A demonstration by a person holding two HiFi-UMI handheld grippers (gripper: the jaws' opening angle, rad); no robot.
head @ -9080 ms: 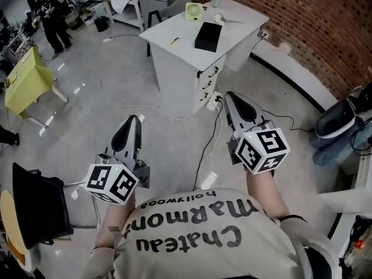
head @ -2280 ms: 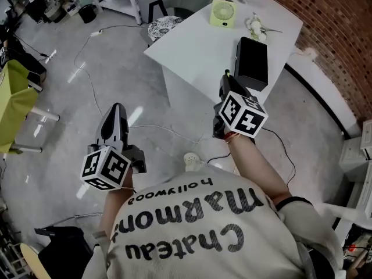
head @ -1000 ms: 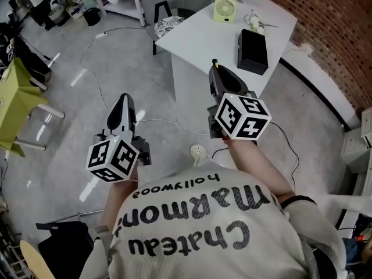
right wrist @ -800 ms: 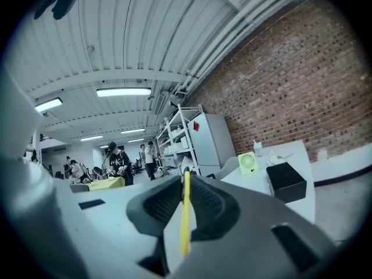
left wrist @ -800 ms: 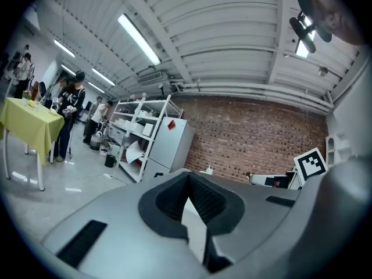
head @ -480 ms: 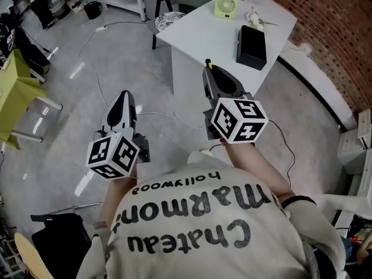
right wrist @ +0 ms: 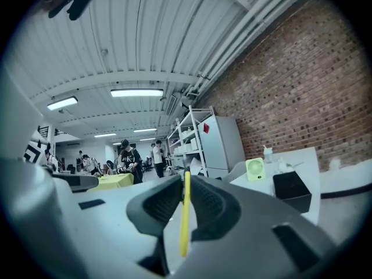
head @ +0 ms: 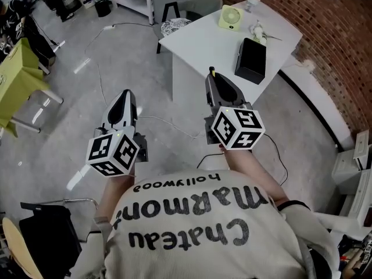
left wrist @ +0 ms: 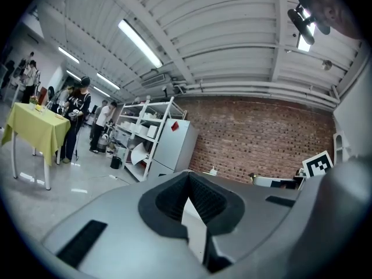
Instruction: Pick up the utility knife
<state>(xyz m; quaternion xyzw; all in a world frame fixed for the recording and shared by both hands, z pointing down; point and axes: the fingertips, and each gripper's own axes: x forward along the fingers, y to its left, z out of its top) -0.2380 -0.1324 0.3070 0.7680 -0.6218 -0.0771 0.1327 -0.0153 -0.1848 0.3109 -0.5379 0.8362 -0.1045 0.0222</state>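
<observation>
A thin yellow utility knife [right wrist: 185,214] stands on edge between the jaws of my right gripper [right wrist: 186,182], which is shut on it. In the head view its tip [head: 211,70] pokes out past the right gripper [head: 212,77], held level in front of the white table [head: 197,39]. My left gripper [head: 127,93] hangs over the grey floor to the left. Seen in its own view, the left gripper [left wrist: 187,176] has its jaws meeting at the tip with nothing between them.
On the white table lie a black box [head: 251,60], a pale green fan [head: 230,17] and small white items. A grey chair [head: 197,2] stands behind it. Cables run over the floor, a yellow-green table [head: 14,80] is at left, a brick wall at right.
Since a couple of seconds ago the right gripper has drawn back from the table top with the knife in its jaws. Both grippers have drifted slightly in the last second.
</observation>
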